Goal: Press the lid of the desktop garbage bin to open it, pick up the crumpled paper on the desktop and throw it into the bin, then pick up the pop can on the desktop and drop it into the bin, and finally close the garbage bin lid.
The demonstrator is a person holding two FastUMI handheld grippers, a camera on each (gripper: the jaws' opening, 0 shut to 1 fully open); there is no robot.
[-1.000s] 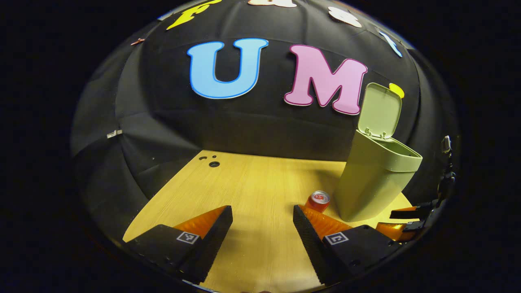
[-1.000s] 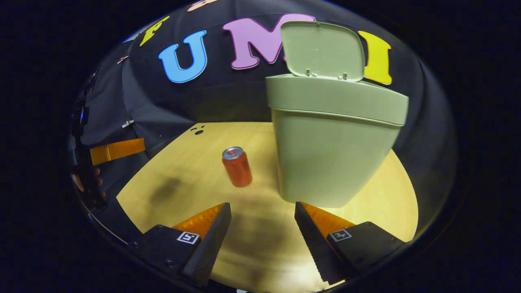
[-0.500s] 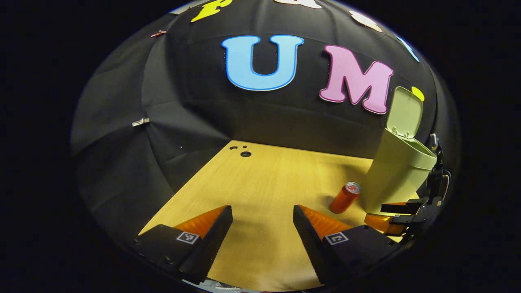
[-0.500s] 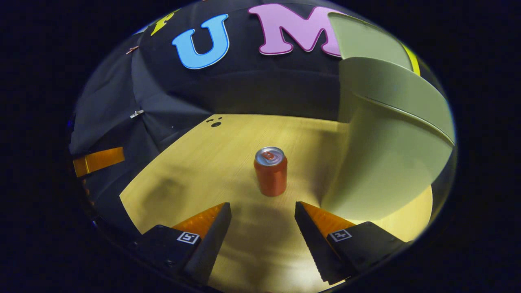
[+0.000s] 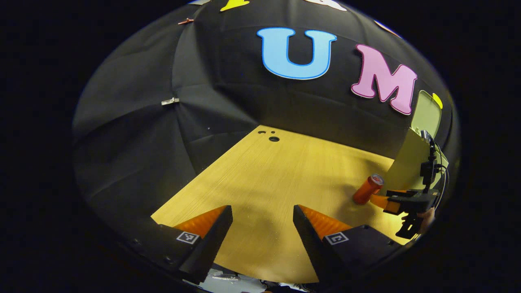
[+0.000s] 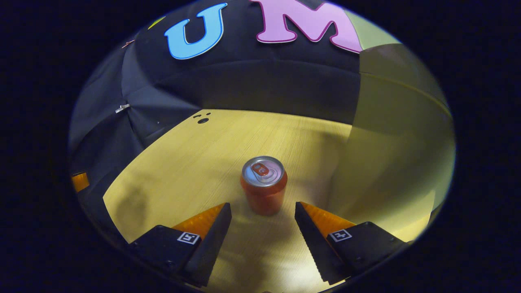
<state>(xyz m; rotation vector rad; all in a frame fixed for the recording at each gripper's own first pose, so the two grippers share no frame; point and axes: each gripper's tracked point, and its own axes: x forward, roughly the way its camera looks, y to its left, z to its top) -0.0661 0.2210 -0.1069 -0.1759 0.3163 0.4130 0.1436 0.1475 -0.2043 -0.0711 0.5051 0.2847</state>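
- The pop can [image 6: 263,185] stands upright on the desk [image 6: 195,162], dead ahead of the right gripper [image 6: 263,232], centred on the gap between its spread fingers and just beyond their tips, not yet between them.
- Its long axis is vertical; the silver top with the pull tab faces up, the body is red-orange and looks undented.
- The can sits toward the desk's right side, near the bin [image 6: 390,162], which rises just to its right; in the left gripper view the lid [image 5: 426,114] is raised.
- The right gripper is open and empty, and is clearly the nearer one; a straight push forward should bring the can between its fingers.
- The left gripper [image 5: 263,232] is likewise open and holds nothing, over bare desk well to the can's left.
- No crumpled paper lies on the desk, so I judge the can step to be in hand.
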